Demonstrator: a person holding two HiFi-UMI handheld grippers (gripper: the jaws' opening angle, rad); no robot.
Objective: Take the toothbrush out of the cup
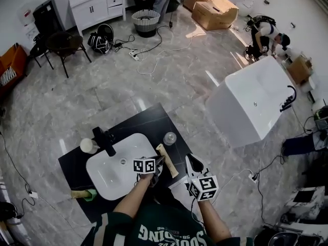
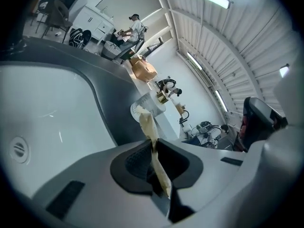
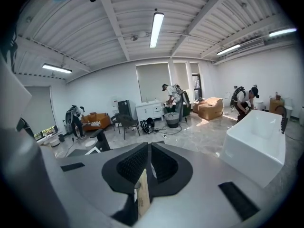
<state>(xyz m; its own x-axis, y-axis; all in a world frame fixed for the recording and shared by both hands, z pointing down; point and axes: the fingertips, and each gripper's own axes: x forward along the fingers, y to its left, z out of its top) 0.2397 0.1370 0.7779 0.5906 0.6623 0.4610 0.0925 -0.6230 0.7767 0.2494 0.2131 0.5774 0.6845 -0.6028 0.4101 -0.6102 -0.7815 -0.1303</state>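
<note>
Closest in, the left gripper (image 2: 153,146) has its jaws nearly closed, pinching the pale wooden toothbrush (image 2: 147,125). The brush is out of the clear cup (image 1: 169,138), with its far end near the cup, over the black counter (image 1: 146,119) beside the white basin (image 1: 110,176). To its right, the right gripper (image 3: 148,151) hovers with its jaws closed together.

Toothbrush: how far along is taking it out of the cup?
Done: the pale wooden toothbrush is out of the clear glass cup on the black counter. In hand: the left tongs are shut on its handle, beside the white basin. Left: set it down and release, probably.
</note>
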